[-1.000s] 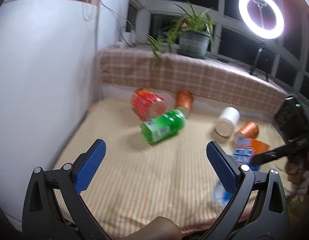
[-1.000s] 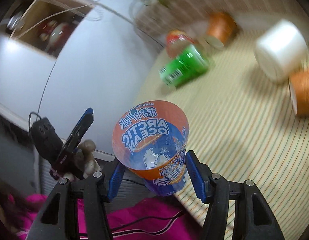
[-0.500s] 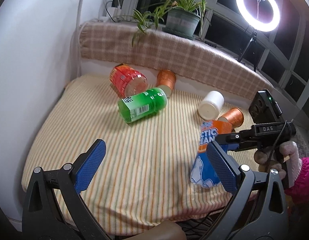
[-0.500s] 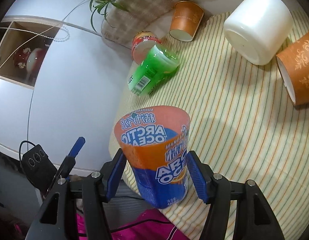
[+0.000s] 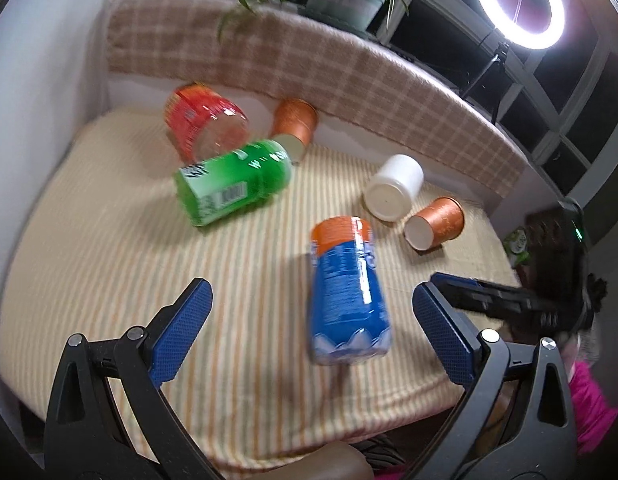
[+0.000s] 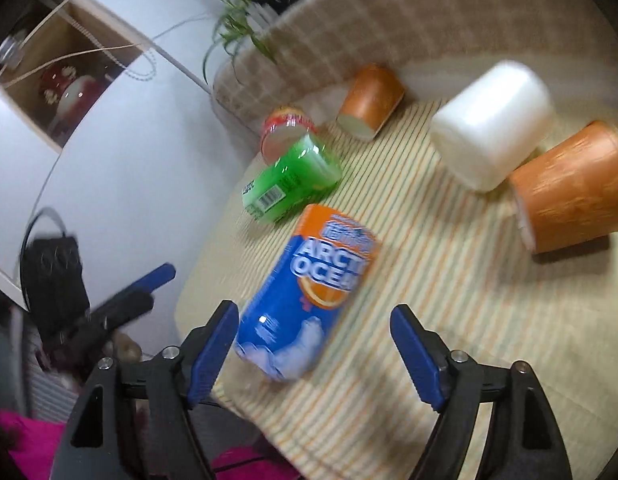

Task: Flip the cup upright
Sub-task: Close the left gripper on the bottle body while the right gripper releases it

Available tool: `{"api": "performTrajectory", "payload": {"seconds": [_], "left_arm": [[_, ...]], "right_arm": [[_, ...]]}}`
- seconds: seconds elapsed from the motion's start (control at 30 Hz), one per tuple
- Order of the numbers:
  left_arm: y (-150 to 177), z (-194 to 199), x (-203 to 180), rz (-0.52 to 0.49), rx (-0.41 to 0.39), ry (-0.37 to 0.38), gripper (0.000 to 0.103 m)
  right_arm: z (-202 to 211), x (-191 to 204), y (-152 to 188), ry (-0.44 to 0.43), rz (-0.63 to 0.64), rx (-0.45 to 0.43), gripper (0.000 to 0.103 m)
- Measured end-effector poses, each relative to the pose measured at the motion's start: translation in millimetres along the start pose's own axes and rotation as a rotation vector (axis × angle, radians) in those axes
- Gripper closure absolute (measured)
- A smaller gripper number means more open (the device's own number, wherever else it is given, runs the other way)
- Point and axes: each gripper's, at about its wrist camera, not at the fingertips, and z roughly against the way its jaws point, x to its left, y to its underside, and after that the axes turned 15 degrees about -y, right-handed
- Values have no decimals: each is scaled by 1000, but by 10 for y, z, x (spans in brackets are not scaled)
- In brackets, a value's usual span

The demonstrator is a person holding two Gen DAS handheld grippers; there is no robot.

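The blue and orange Arctic Ocean cup [image 5: 347,294] stands free on the striped table, its wide orange end up; it also shows in the right wrist view [image 6: 309,292], leaning in the fisheye. My right gripper [image 6: 315,354] is open, its jaws apart on either side of the cup's base without touching it. My left gripper [image 5: 309,338] is open and empty, just in front of the cup. The right gripper shows at the right of the left wrist view [image 5: 489,294].
Several cups lie on their sides farther back: a green one [image 5: 233,182], a red one [image 5: 203,120], an orange one [image 5: 295,124], a white one [image 5: 395,192] and another orange one [image 5: 437,222]. The table's front edge [image 5: 309,436] is close. A checked ledge [image 5: 349,80] bounds the back.
The right gripper has set the blue and orange cup down on the table and opened, letting it go. The left gripper has tilted down toward the table.
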Motion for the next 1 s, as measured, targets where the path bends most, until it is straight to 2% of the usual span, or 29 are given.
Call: {"api": "performTrajectory", "payload": {"seconds": [0.13,0.2,0.33,0.4,0.43,0.57,0.67,1.0], "left_arm": [[-119,-209,-119,-25,69,54,2],[-164,-338,-172,-28,117,80,7],[-250,-584,-227,-18,193,107,9],[-288,-699,-251,-10,225,120,19],[-306,-764,-264,-5,249,129,20],[-337,-920,-282,10,295,151,21],[-349,-1013,-303,14,326,164,26],[-378,-1230,-362,23,384,190,30]], "right_arm": [[253,99,175,108,49,-75,20],[372,135,258,160,72,-106,20],[568,223,408,227,101,-155,17],[629,252,470,251,110,-162,17],[657,262,499,261,112,-166,17],[745,262,585,276,101,-182,17],[772,253,631,281,92,-188,17],[740,260,683,277,77,-191,16]]}}
